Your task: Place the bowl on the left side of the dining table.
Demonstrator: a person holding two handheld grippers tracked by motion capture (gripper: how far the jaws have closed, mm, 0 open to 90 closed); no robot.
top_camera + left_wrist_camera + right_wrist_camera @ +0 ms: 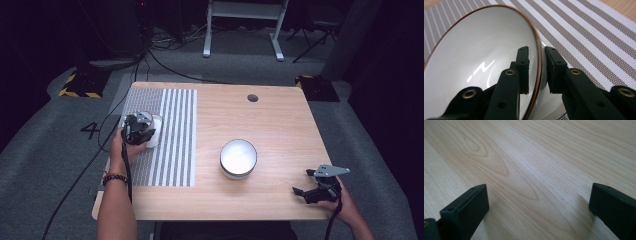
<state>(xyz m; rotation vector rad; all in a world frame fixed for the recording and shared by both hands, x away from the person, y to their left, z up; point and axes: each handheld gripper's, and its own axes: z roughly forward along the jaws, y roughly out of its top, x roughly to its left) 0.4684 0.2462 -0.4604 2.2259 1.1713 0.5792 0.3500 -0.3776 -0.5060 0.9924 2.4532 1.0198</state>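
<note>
A white bowl with a thin brown rim [474, 55] is tilted over the striped placemat [586, 37]. My left gripper [537, 68] is shut on that rim, one jaw inside the bowl and one outside. From above, the left gripper [139, 128] and the small white bowl [155, 131] sit over the left part of the placemat [170, 140]. A second white bowl with a dark outer wall [238, 158] stands upright on the bare wood near the middle. My right gripper [306, 186] rests open near the table's front right corner, with only wood [529, 170] between its jaws.
The wooden table [280, 125] has a round cable hole [252, 98] near its far edge. Cables trail from both grippers off the near edge. Beyond the table are a grey carpet, a white desk frame [245, 30] and yellow-black striped floor plates [80, 85].
</note>
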